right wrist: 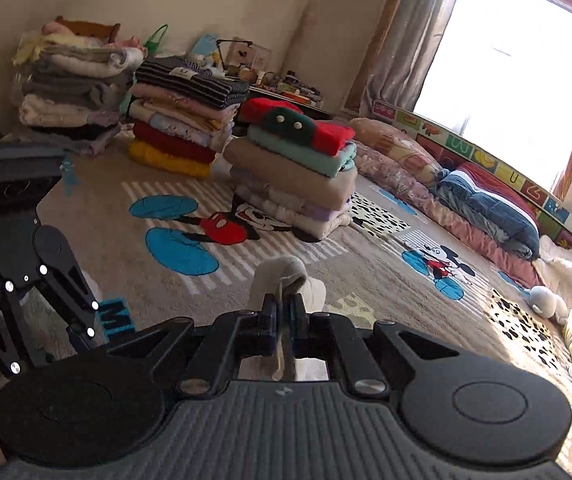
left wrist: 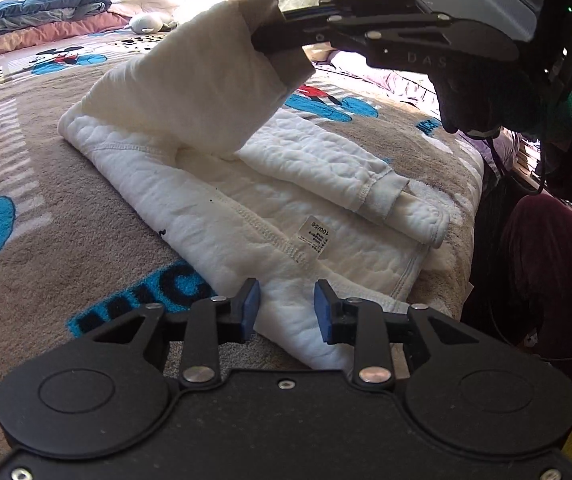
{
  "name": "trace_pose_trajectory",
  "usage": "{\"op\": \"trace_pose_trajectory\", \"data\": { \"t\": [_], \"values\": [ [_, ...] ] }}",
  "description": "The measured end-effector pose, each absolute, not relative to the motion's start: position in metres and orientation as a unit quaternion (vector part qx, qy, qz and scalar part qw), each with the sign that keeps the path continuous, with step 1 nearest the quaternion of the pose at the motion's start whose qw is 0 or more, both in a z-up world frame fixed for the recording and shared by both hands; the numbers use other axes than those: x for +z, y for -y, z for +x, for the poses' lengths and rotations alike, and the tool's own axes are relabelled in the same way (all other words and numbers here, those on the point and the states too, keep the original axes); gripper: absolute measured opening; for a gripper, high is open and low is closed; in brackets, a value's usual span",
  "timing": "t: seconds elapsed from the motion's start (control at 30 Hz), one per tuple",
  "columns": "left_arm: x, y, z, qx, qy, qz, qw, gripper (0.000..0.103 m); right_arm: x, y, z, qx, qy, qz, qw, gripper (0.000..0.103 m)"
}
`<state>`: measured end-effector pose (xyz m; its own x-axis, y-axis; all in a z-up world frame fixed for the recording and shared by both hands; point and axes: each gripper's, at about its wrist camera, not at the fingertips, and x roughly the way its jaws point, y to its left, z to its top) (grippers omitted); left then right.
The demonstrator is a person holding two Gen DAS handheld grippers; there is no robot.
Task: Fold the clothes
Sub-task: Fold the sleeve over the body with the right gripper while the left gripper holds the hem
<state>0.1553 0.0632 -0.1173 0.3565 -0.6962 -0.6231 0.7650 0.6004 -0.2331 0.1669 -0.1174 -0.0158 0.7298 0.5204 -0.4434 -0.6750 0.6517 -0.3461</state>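
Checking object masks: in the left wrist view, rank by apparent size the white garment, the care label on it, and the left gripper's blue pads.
1. white garment, by far the largest.
2. and 3. Care label and each of the blue pads look alike; the pads are nearer the camera, so unranked.

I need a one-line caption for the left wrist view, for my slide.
Right gripper lifts the sleeve of a white quilted cotton garment off the cartoon-print blanket; left gripper open.
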Motion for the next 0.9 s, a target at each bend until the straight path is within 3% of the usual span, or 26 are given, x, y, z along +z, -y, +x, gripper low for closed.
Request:
{"op": "trace_pose_trajectory", "data": {
  "t": [0.3, 0.4, 0.43, 0.67, 0.9],
  "values": [
    [-0.115, -0.07, 0.155, -0.444, -0.353, 0.04, 0.822, 0.03, -0.057, 0.066, 0.119, 0.358, -0.147, -0.443, 0.808, 0.008],
    [-0.11, -0.087, 0.159, -0.435, -0.348, 0.022, 0.83, 0.034, -0.068, 0.061, 0.11, 0.346, -0.15, -0.489, 0.787, 0.008],
    [-0.107, -0.097, 0.161, -0.427, -0.344, 0.008, 0.836, 0.039, -0.073, 0.057, 0.108, 0.342, -0.15, -0.5, 0.781, 0.008],
    [-0.086, -0.142, 0.196, -0.385, -0.283, -0.17, 0.862, 0.039, -0.089, 0.043, 0.097, 0.331, -0.148, -0.538, 0.761, 0.008],
    [-0.097, -0.14, 0.267, -0.297, -0.302, -0.304, 0.853, 0.039, -0.105, 0.029, 0.084, 0.349, -0.152, -0.568, 0.73, 0.008]
  ]
}}
